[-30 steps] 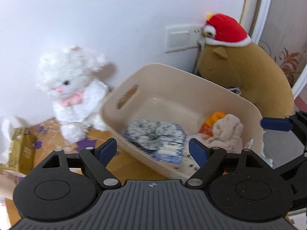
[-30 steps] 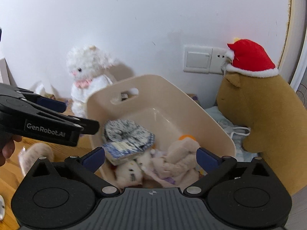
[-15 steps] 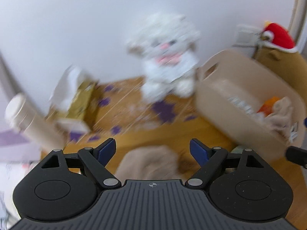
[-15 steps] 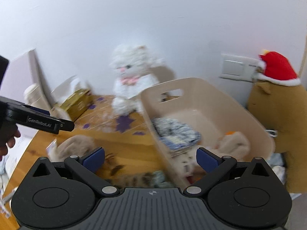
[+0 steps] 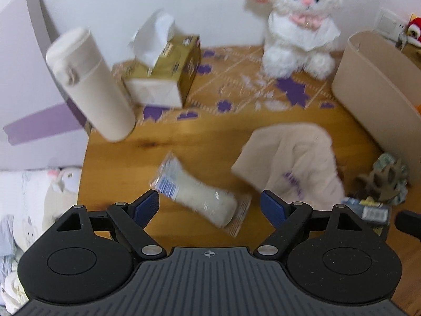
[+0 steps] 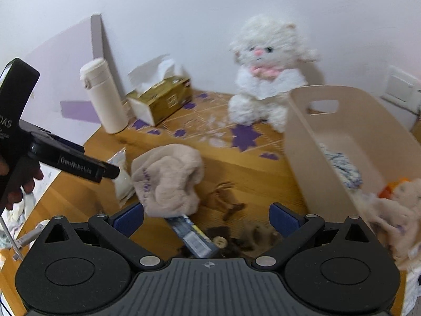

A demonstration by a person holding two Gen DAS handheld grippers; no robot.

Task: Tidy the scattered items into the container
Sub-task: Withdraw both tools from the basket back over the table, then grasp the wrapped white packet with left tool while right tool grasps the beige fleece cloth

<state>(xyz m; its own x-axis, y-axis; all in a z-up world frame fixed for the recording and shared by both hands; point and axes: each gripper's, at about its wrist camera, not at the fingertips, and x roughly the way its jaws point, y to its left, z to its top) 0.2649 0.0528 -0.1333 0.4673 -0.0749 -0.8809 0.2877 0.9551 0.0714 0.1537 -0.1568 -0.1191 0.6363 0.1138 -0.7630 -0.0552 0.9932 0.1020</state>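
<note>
Where left tongs [image 5: 209, 206] gape, white packet [image 5: 200, 197] between, beige cloth [image 5: 292, 163] right.

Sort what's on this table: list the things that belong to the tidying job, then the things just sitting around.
Job: beige bin; beige plush cloth; clear packet; brown reindeer cutout; blue-labelled pack.

Lying about: white plush cat; tissue box; cream flask.

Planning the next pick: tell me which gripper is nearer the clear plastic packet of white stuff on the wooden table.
Left. The left gripper hangs open just above the packet, almost straddling it. The right gripper is open over the beige cloth, which lies beside the packet.
</note>
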